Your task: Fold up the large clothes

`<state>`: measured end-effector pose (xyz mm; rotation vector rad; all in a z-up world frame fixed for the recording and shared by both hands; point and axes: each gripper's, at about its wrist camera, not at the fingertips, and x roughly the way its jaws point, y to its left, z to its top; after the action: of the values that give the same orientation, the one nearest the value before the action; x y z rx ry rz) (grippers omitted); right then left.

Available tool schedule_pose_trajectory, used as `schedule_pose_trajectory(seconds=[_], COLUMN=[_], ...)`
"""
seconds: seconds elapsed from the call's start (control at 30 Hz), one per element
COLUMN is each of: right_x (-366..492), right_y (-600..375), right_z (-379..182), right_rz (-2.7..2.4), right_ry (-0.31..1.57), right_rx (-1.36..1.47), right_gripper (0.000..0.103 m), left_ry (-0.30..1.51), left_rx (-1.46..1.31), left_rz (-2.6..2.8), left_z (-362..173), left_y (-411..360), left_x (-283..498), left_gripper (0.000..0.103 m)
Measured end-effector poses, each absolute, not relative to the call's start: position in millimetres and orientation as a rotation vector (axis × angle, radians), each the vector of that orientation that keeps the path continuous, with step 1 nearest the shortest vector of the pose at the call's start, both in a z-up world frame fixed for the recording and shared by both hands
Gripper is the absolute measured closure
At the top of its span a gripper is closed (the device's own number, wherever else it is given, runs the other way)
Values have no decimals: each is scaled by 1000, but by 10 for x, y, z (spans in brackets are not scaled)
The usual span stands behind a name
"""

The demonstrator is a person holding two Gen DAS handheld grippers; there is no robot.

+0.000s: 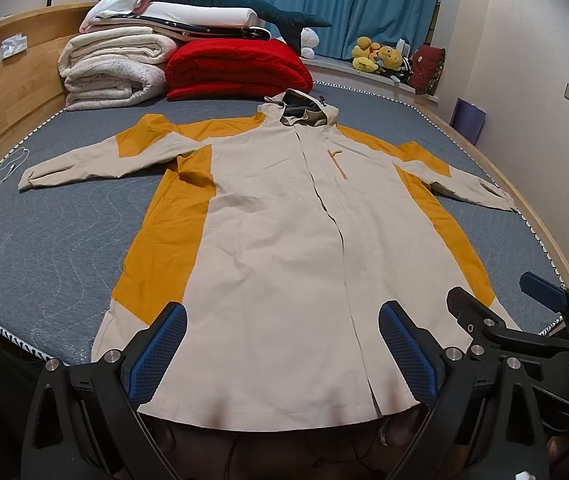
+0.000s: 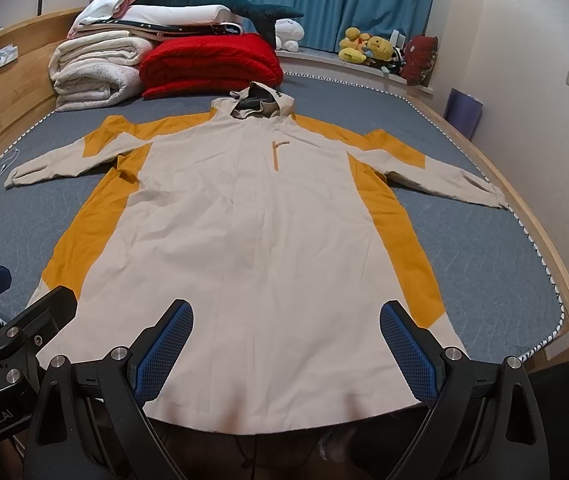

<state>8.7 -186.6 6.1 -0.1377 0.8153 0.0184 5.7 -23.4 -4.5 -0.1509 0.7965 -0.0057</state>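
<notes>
A long cream and mustard hooded jacket (image 1: 276, 248) lies flat, front up, on the grey mattress (image 1: 44, 248), sleeves spread out, hem hanging over the near edge. It also shows in the right wrist view (image 2: 244, 240). My left gripper (image 1: 282, 320) is open and empty above the hem, left of the zip. My right gripper (image 2: 286, 320) is open and empty above the hem's middle. The right gripper shows at the right edge of the left wrist view (image 1: 496, 300); the left gripper body shows at the left edge of the right wrist view (image 2: 12, 332).
Folded cream blankets (image 1: 112, 68) and a red quilt (image 1: 236, 68) are stacked at the head of the bed, with a plush shark (image 1: 244, 0) on top. A wooden bed frame (image 1: 8, 92) runs along the left. Plush toys (image 1: 380, 58) sit on the windowsill. A cable (image 1: 8, 168) lies at the left.
</notes>
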Motion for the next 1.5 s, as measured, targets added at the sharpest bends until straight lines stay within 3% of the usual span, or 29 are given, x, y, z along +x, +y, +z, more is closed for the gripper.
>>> schedule_pose_trajectory(seconds=[1.2, 1.3, 1.5], right_x=[85, 83, 112], right_y=[-1854, -1852, -1831], right_z=[52, 49, 173], right_rz=[17, 17, 50], right_ry=[815, 814, 763], right_rx=[-133, -131, -124], right_gripper=[9, 9, 9], left_ry=[810, 815, 793], left_rx=[-148, -142, -120], left_rz=[-10, -13, -5], left_z=[-68, -72, 9], left_y=[-264, -275, -215], left_x=[62, 76, 152], left_gripper=[12, 16, 42])
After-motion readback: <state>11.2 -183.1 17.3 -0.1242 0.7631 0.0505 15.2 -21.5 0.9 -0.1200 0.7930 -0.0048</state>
